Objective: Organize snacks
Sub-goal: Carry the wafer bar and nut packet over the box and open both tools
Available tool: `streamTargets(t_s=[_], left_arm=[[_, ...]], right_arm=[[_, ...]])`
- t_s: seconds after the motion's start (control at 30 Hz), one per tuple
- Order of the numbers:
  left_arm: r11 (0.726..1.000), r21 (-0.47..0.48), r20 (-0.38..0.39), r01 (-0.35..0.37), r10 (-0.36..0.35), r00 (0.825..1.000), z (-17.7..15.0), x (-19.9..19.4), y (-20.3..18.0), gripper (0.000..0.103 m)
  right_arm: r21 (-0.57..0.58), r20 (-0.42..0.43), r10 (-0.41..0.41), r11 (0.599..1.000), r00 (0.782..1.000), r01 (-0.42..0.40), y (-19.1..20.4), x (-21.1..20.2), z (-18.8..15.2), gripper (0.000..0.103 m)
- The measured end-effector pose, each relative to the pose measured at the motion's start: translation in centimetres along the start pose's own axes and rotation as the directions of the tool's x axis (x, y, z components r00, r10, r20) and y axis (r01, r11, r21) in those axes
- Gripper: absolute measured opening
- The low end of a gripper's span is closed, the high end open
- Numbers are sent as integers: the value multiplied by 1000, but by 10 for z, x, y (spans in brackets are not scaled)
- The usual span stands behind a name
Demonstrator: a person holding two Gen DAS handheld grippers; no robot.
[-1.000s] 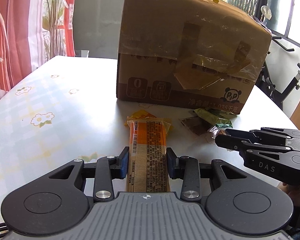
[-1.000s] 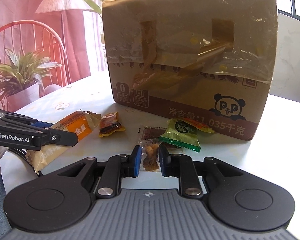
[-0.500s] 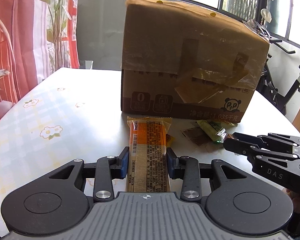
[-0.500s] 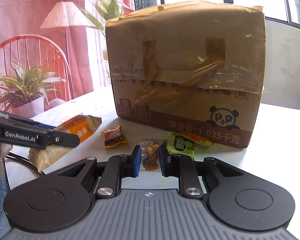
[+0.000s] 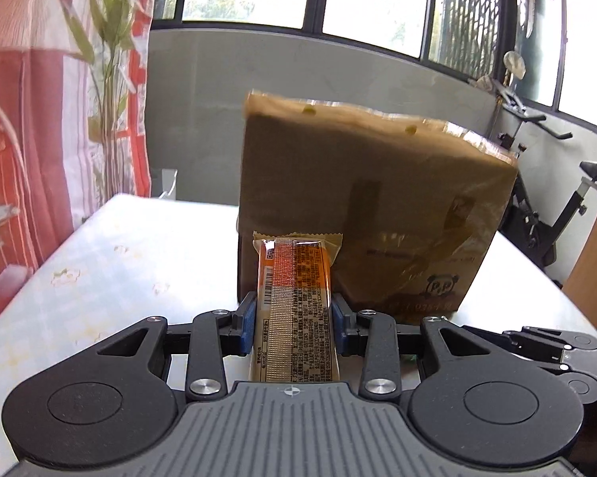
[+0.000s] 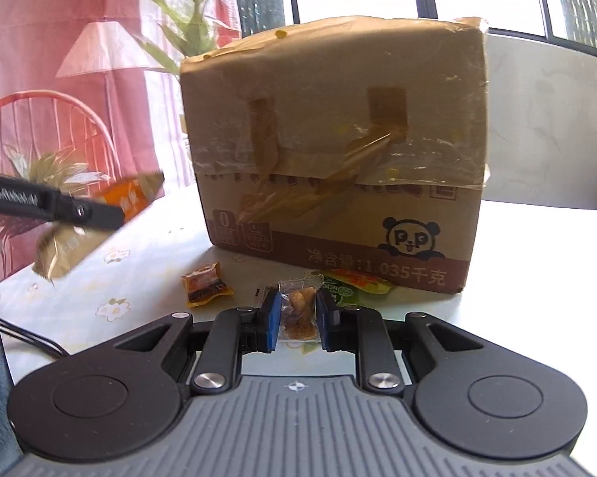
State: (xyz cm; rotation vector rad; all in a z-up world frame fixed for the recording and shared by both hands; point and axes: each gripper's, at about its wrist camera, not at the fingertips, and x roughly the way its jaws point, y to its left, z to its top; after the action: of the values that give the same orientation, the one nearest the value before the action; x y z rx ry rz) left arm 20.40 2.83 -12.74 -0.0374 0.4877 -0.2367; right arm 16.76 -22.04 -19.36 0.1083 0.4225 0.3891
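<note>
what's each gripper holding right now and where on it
The left gripper clamps a long orange snack bar across its sides, near its lower half. The right gripper pinches a small clear-wrapped snack by its sides.

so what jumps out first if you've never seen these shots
The big taped cardboard box with a panda logo fills the middle of the table. Each gripper is shut on a snack: the left gripper on a long orange snack bar, the right gripper on a small clear packet. Loose snack packets lie by the box.
</note>
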Motion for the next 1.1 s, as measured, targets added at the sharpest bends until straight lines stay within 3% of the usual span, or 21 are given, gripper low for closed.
streamTargets(t_s=[0.17, 0.27, 0.4, 0.5, 0.7, 0.8, 0.9, 1.1], left_arm=[[997, 58, 103, 59, -64, 993, 66, -6, -13, 39], [990, 108, 135, 86, -100, 986, 107, 8, -33, 39], [982, 157, 146, 101, -124, 981, 143, 46, -65, 39], [980, 183, 115, 84, -106, 988, 157, 84, -90, 39], [979, 187, 45, 79, -88, 995, 164, 145, -111, 39], [972, 210, 38, 109, -119, 992, 161, 161, -115, 42], [976, 186, 46, 114, -124, 991, 161, 163, -108, 60], [987, 121, 51, 109, -115, 992, 151, 137, -73, 60]], right_arm=[[-36, 158, -4, 999, 987, 10, 0, -19, 65, 21], [-103, 231, -32, 993, 972, 57, -4, -21, 114, 21], [-119, 231, -120, 981, 965, 151, -25, 3, 162, 21], [-72, 140, -228, 968, 964, 239, -46, 37, 185, 21], [-22, 22, -286, 958, 958, 286, -70, 73, 186, 21], [-29, 28, -287, 957, 958, 287, -71, 72, 183, 21], [-35, 46, -286, 957, 957, 288, -70, 67, 181, 23], [2, 133, -276, 960, 952, 279, -61, 41, 169, 39]])
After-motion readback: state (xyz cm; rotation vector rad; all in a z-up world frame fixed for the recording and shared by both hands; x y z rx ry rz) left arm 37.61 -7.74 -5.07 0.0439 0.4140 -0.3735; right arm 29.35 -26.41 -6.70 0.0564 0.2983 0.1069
